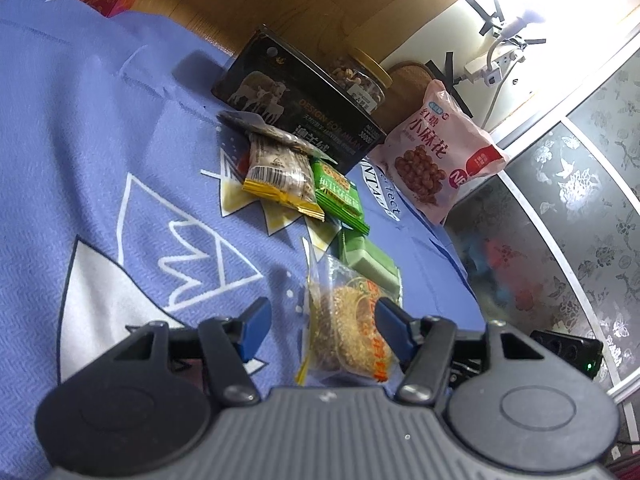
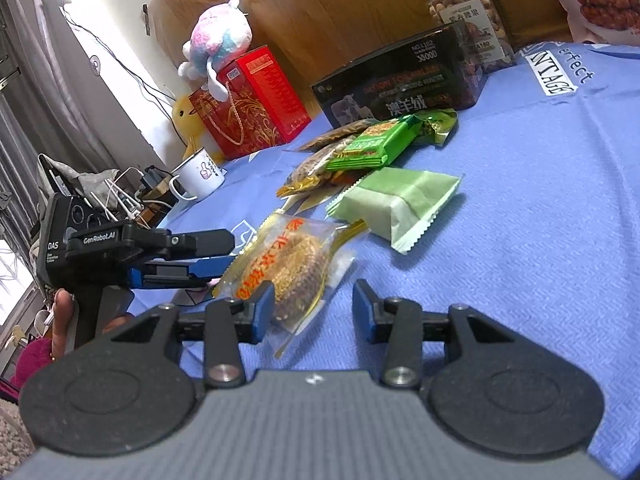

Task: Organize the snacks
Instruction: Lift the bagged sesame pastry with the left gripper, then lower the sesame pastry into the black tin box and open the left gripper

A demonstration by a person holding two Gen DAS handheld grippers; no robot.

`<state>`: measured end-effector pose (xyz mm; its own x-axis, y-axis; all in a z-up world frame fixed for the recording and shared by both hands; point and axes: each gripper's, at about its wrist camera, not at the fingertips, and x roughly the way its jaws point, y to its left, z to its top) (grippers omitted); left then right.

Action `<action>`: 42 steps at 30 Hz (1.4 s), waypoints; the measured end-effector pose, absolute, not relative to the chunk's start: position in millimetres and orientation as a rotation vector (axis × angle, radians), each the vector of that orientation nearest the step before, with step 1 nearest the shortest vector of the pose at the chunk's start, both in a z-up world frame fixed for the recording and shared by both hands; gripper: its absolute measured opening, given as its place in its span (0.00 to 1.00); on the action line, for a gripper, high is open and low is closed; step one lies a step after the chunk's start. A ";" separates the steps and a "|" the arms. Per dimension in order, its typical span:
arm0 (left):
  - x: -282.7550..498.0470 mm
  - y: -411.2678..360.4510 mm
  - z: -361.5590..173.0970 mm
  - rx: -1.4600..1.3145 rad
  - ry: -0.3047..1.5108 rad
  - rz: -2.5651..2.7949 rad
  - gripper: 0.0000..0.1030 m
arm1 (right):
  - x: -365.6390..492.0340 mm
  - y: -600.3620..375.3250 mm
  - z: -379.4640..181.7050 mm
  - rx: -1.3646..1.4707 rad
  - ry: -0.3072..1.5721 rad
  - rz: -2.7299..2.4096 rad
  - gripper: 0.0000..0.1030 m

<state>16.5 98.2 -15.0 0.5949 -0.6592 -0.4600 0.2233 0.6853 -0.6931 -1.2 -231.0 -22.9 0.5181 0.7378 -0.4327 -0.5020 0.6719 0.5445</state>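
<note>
Blue cloth [image 2: 520,220] lies bare right of the clear-wrapped snack [image 2: 288,264]; both grippers' fingers apart.

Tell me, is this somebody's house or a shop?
Probably a house, likely a bedroom. Snacks lie on a blue printed sheet, a plush toy sits on a red gift box, and a mug stands among charger cables.

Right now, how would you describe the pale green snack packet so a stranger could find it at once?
Start at the black box standing at the back of the blue cloth, and come forward past the small heap of snacks before it. The pale green packet lies flat next, just behind the clear bag with the golden round cake. Unlike the bright green printed packet behind it, it is matte and plain, with zigzag-cut ends.
</note>
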 end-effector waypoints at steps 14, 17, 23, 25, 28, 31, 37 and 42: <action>15.7 99.2 -15.4 -0.641 0.774 -0.558 0.57 | 0.6 -232.8 -25.8 0.427 0.683 0.813 0.62; 15.6 99.2 -15.3 -0.640 0.774 -0.558 0.57 | 0.5 -234.7 -27.9 0.457 0.679 0.812 0.62; 15.6 99.5 -15.3 -0.639 0.775 -0.559 0.57 | 1.1 -234.7 -27.0 0.464 0.685 0.805 0.62; 15.6 99.2 -15.1 -0.635 0.776 -0.559 0.57 | 1.8 -234.4 -26.1 0.466 0.693 0.799 0.62; 15.4 98.3 -14.0 -0.628 0.779 -0.564 0.57 | -0.5 -231.6 -22.9 0.427 0.690 0.793 0.61; 15.6 95.8 -13.3 -0.623 0.789 -0.579 0.57 | -4.7 -226.0 -19.2 0.358 0.676 0.793 0.61; 17.3 84.9 -12.6 -0.583 0.816 -0.598 0.48 | -9.9 -209.0 -15.6 0.213 0.657 0.818 0.52; 18.2 82.0 -13.1 -0.572 0.840 -0.582 0.28 | -10.9 -202.8 -14.3 0.139 0.630 0.823 0.39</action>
